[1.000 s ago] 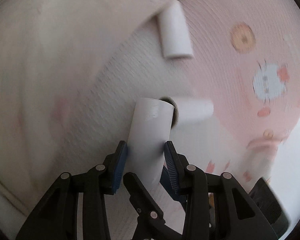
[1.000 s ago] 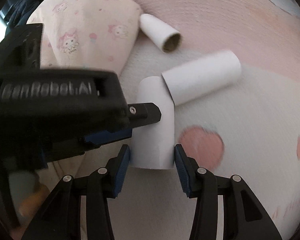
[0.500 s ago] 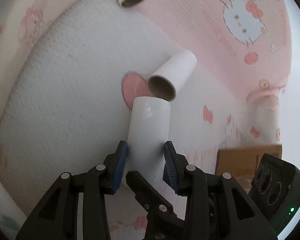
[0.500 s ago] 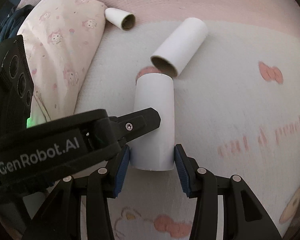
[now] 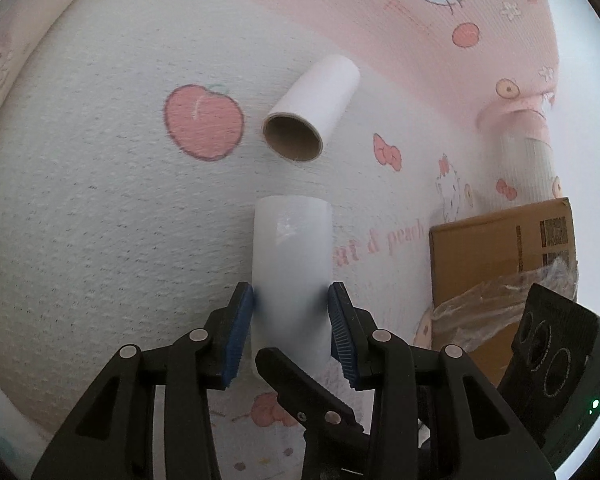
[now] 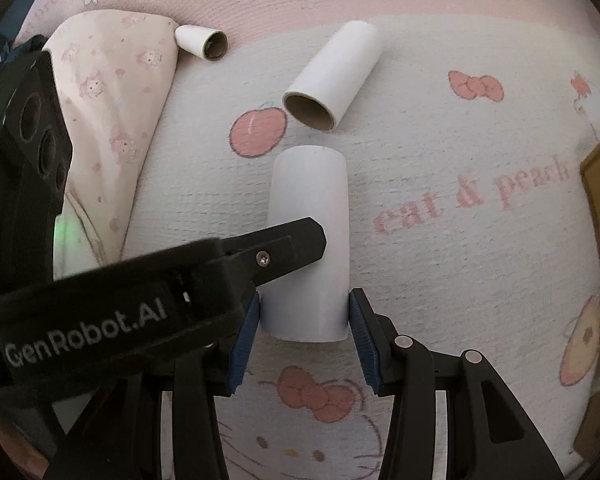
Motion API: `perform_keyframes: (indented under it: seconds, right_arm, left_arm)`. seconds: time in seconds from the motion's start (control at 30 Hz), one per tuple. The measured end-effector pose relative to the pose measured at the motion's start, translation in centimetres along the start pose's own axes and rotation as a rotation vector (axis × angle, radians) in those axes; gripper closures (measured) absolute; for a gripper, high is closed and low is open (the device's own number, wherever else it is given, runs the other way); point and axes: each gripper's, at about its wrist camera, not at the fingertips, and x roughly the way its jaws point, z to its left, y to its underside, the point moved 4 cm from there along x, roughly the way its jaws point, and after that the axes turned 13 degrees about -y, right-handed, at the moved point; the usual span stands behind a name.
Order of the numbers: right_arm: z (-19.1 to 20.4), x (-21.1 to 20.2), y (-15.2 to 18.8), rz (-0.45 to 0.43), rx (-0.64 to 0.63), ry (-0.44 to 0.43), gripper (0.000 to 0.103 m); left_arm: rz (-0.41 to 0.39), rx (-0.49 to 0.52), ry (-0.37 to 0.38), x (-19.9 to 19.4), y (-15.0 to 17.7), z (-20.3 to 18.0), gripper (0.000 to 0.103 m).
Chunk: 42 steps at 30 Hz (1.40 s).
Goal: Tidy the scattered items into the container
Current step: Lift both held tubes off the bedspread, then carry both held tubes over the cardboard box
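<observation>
Two tongs, left tongs (image 5: 291, 302) and right tongs (image 6: 305, 312), clamp one white tube (image 5: 290, 276); cardboard box (image 5: 500, 264) newly in view, drop-off likely close.

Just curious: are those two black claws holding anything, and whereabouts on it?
Yes, one white tube. The left gripper and the right gripper each pinch its sides near the end.
</observation>
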Motion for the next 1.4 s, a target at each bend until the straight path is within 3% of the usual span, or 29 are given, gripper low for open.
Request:
perform_keyframes:
  seconds: [0.17,0.5,0.73,1.03,1.4]
  right_arm:
    - [-1.1,-1.7,0.4,0.003,0.001,0.002,0.06]
    - [-2.1,-2.2,0.1,-0.014,0.047,-0.047,0.059]
    - [-1.7,-2.9,0.0,-0.013,0.018,-0.036,0.06]
    - [0.6,-8.4,-0.8,-0.138,-0.067,-0.002,0.06]
    - [3.3,-16.3,-1.2,-0.306,-0.154,0.029,0.06]
  left_arm:
    - [0.037,-0.069,0.053,1.1,-1.3,0.3,0.057]
    - [0.027,-0.041,0.062,1.7,-2.3,-0.2,0.055]
    - [0.015,-0.044,0.082,0.8,-2.1,-0.6,0.055]
    - [-0.091,0.033,0.165,-5.0,-2.4,-4.0,0.055]
    - [-0.261,0.225,0.24,-12.8,-2.1,-9.9,0.055]
